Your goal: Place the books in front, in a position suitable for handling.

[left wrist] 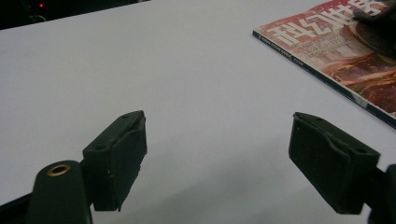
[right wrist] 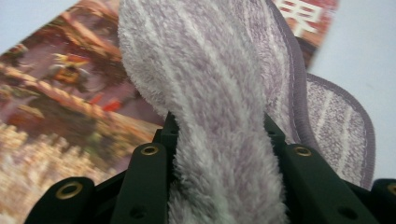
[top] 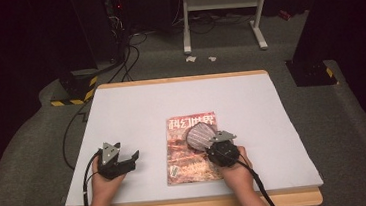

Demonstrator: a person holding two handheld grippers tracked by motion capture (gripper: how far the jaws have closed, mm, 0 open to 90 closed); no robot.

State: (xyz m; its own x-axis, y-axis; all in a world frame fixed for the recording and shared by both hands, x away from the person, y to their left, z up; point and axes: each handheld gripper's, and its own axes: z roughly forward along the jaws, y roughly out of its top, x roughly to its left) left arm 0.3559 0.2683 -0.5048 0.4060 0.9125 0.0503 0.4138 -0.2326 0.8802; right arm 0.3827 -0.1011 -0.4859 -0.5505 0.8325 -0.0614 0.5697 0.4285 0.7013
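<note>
My right tongs (top: 213, 141) pinch the striped purple cloth (top: 199, 135) over the magazine (top: 191, 150), hiding part of its cover. My left tongs (top: 128, 158) gape empty on bare bench (top: 136, 107) left of the magazine.

High cam looks down on table (top: 136, 112); 2 claw cams skim low, all share magazine (top: 191, 155)
</note>
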